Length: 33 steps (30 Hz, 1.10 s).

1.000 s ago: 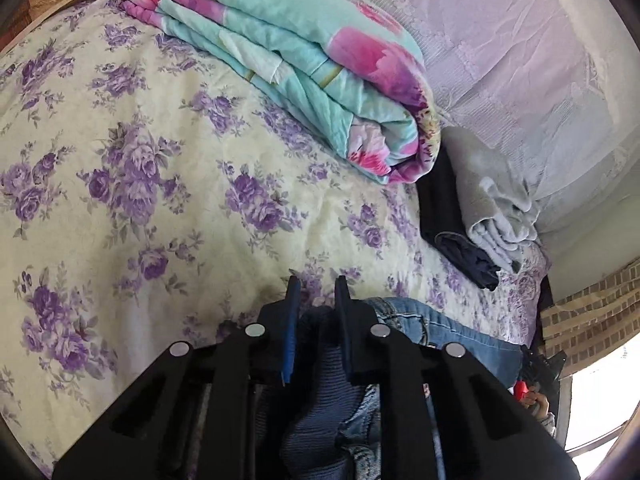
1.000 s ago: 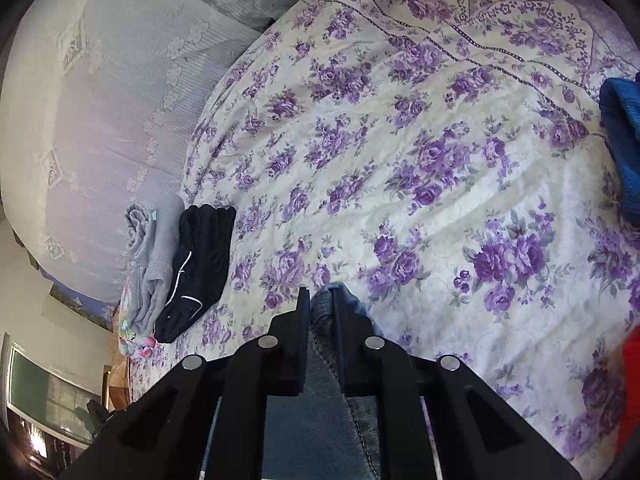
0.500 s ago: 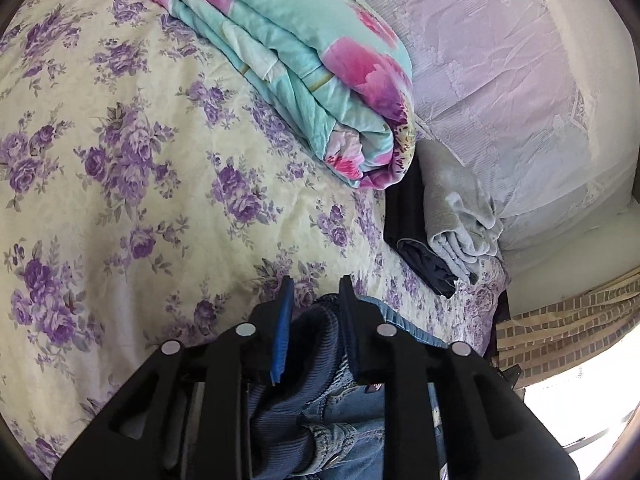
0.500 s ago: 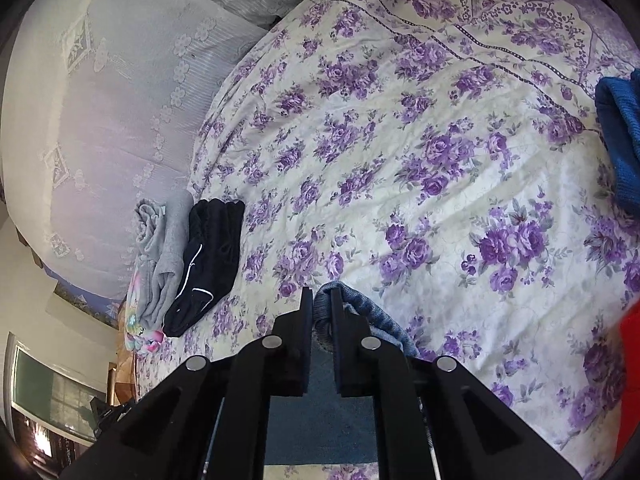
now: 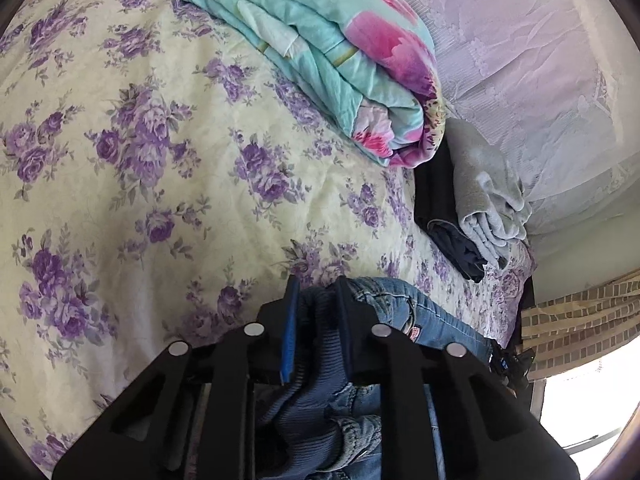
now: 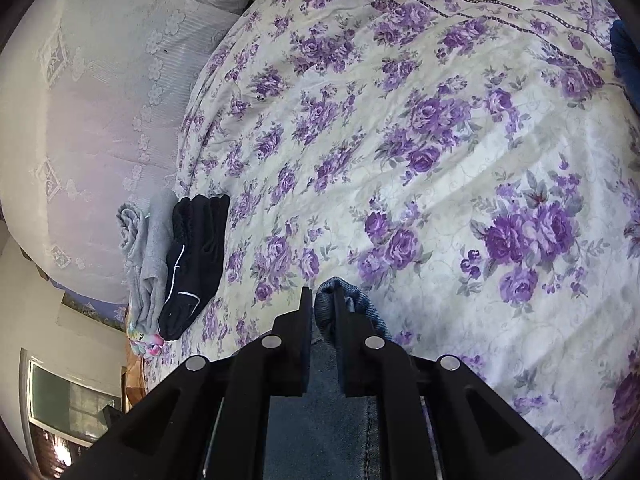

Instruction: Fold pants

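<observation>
On my left gripper the fingers are clamped on a thick fold of the jeans, with the ribbed dark-blue waistband bunched up between the pads and more denim hanging down under the frame; the rest of the pants trails off to the right across the bedspread, toward the bed's edge. My right gripper is pinched shut on another part of the same jeans, a rounded denim edge poking out just past the fingertips, and a flat stretch of faded blue cloth runs back beneath the gripper body. Both grippers point down at the bed, low over the purple-flowered cover. From the left wrist view I see a folded turquoise quilt with pink blossoms lying at the top of the bed, and just beyond its near end a folded grey garment sitting beside a folded black garment near the lace curtain. The right wrist view shows those same two piles from the other side, the grey garment touching the black garment at the bed's far edge, well apart from the jeans. A blue item peeks in at the right rim of that view, too cropped for me to tell what it is
</observation>
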Available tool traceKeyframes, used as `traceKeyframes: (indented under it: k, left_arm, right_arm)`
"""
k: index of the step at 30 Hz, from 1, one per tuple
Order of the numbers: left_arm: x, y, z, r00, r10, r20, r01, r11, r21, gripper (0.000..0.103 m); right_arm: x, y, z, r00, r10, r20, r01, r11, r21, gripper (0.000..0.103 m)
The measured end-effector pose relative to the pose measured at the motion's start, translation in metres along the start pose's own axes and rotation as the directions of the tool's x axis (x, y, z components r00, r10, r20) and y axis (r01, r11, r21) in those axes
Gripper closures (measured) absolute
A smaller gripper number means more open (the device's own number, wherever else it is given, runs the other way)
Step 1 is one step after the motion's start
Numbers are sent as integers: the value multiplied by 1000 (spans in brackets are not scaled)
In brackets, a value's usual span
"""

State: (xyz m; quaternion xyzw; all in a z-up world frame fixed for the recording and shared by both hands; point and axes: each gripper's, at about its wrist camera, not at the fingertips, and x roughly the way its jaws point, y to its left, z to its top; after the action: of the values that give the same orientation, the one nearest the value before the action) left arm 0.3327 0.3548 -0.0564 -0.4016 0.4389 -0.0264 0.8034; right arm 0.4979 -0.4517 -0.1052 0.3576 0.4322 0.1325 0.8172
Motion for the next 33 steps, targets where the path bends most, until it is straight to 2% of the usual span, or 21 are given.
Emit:
traceKeyframes:
  k: [5,7,10,14,17,19,22,23,24,25,26,28,30,31,32,33]
  left_arm:
    - [-10,-19,1,999,-12,41,10,999,41,92]
    - [-17,-21,-1,997,-58,57,56,998,41,93]
    - [-37,-21,-13,983,-159,96,155,987,49,93]
    - [-73,-17,-43,956,-259,137,250,965,80,93]
    - [-100,-4,-74,927,-342,151,329,939,104,93]
    - [-113,10,-99,915,-371,159,356,927,117,92]
    - [-123,46,-140,909,-386,160,377,923,82,86]
    - [-122,63,-154,913,-378,152,376,926,45,84]
    - [-121,74,-162,922,-361,143,362,932,20,81]
    - [-119,85,-170,933,-330,142,335,942,-15,83]
    - [-119,97,-176,943,-299,146,310,949,-55,83]
    - [-121,109,-183,934,-321,158,337,937,-90,83]
    - [-132,104,-187,931,-312,188,329,942,-64,83]
    - [-136,101,-188,928,-316,195,331,942,-48,83]
    - [-140,96,-192,924,-328,195,340,940,-31,83]
    - [-143,92,-194,923,-333,194,343,939,-19,83]
  right_arm:
    - [-21,11,0,998,24,66,-23,1000,-21,95]
    - [-37,19,0,995,44,85,-41,999,-34,96]
    - [-67,31,-9,990,83,116,-75,995,-73,96]
    - [-121,33,-44,976,136,171,-119,987,-106,96]
    - [-168,14,-87,961,177,213,-162,983,-88,96]
    - [-197,-6,-123,956,191,224,-176,981,-83,95]
    - [-221,-41,-176,968,176,176,-172,984,-41,94]
    - [-224,-54,-193,978,144,148,-144,990,-11,90]
    - [-229,-64,-204,983,101,153,-106,994,25,89]
    - [-234,-71,-211,982,82,172,-93,994,55,89]
    - [-241,-76,-218,975,104,194,-122,989,83,89]
    - [-245,-75,-221,962,165,219,-191,976,103,89]
    - [-243,-66,-223,952,226,205,-251,962,104,89]
    - [-237,-59,-226,954,239,179,-260,960,101,89]
    - [-233,-54,-228,958,238,161,-255,962,98,87]
    - [-229,-49,-231,962,233,145,-248,964,98,79]
